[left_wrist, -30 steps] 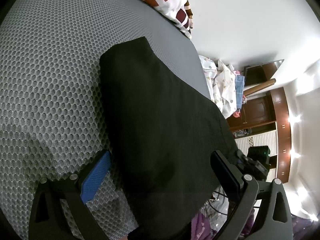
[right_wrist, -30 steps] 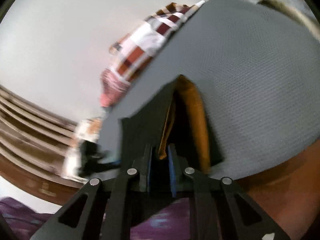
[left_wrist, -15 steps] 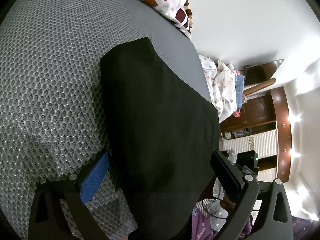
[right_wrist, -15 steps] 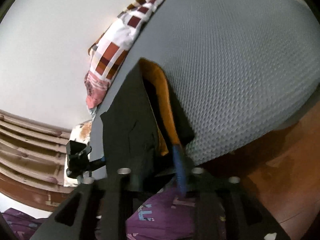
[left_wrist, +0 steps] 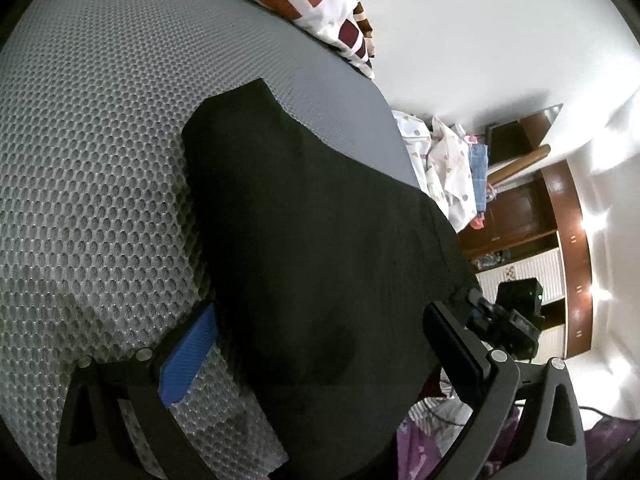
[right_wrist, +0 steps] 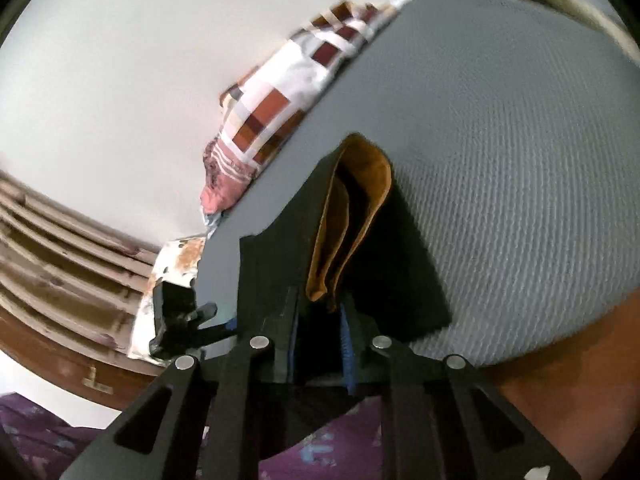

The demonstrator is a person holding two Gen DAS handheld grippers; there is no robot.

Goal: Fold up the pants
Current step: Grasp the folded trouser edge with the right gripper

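Black pants (left_wrist: pixel 312 248) lie folded on the grey mesh mattress (left_wrist: pixel 88 160). My left gripper (left_wrist: pixel 320 344) is open, its fingers either side of the near end of the pants, the blue pad (left_wrist: pixel 188 356) on the mattress at the left. In the right wrist view my right gripper (right_wrist: pixel 320 340) is shut on the near edge of the pants (right_wrist: pixel 280 264), lifted a little; the orange lining (right_wrist: pixel 360 208) shows inside the fold. The left gripper (right_wrist: pixel 176 320) appears at the far side there.
A checked pillow (left_wrist: pixel 304 4) lies at the head of the mattress, also seen in the right wrist view (right_wrist: pixel 280 108). Patterned clothes (left_wrist: pixel 440 168) hang past the far mattress edge. Wooden furniture (left_wrist: pixel 560 216) stands beyond. Purple cloth (right_wrist: pixel 320 448) is below my right gripper.
My right gripper has swung back and closed again on the pants edge, after its jaws looked wider half a second ago. The pants edge near the left gripper shifted slightly. The left gripper stayed put.
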